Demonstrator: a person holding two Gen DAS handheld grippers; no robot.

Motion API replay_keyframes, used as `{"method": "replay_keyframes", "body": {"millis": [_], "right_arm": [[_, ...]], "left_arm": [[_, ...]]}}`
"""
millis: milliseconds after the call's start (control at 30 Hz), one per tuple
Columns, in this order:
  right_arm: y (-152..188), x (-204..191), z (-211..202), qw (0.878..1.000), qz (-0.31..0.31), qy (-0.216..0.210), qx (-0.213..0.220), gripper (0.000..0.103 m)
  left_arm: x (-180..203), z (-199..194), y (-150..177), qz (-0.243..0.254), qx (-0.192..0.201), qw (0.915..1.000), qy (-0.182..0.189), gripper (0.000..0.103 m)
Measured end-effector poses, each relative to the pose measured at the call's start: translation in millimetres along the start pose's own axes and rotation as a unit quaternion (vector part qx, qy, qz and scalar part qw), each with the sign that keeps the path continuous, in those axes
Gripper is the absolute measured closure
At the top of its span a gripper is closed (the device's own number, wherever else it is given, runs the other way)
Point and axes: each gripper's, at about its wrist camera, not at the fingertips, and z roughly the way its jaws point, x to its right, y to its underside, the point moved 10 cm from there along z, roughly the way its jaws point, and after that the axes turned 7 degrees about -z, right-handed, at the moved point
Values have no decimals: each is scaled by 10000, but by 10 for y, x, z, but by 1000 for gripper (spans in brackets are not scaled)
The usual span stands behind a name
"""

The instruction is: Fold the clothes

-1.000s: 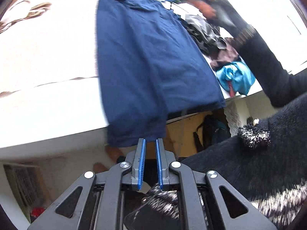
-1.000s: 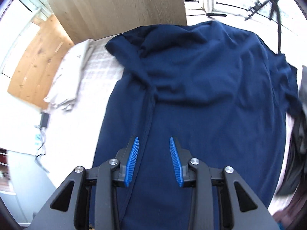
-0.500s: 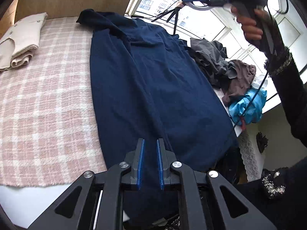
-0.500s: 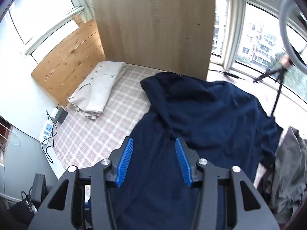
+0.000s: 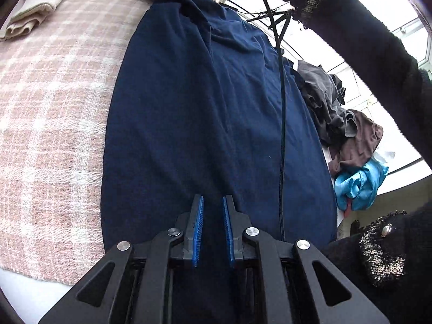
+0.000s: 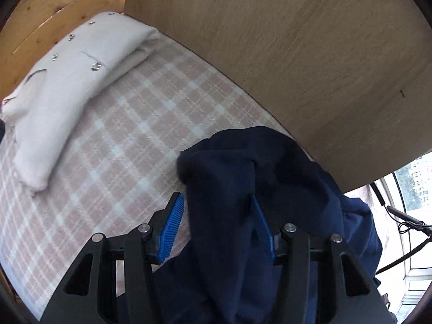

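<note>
I count one navy garment (image 5: 205, 113) spread ahead of my left gripper (image 5: 212, 226), and its bunched far end (image 6: 259, 167) sits between the parted fingers of my right gripper (image 6: 218, 226). One folded cream garment (image 6: 73, 81) lies ahead and to the left of my right gripper; I count five buttons on it. To the right of my left gripper is one heap of loose clothes (image 5: 348, 135), where I make out three pieces: grey, brown and bright blue. One checked pink blanket (image 5: 51, 113) lies under everything. Grippers: two.
</note>
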Motion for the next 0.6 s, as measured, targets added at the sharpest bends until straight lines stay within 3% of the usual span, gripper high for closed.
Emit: {"method": "replay_keyframes", "body": {"millis": [33,67,100,167,267,367,433,600], "right_arm": [[67,124,-9,9999,149,-30,18,64],[134,248,-19,9995,297,-59,36,89],[200,373,-28,9990,446,-89,55,96],[333,622,-48,9971,742,-148,91,96],[530,997,-77,9926,1186,-236,146,94],[726,1373,-106,9859,1627,-323,200,65],[773,1521,-163,9834,1742,-396,305,64],[514,1421,-479,9865,1220,-640,881,56]], "left_arm": [[-4,6,-4,-30,4,10000,21,89],[-6,14,-10,-49,7,10000,36,89],[-3,26,-17,-54,5,10000,41,89],[-5,40,-38,-81,-13,9999,59,89],[3,71,-65,-121,-65,9999,76,89],[-1,79,-76,-170,-101,9998,90,89],[-7,80,-79,-159,-135,9997,96,89],[1,100,-97,-157,-225,9996,107,89]]}}
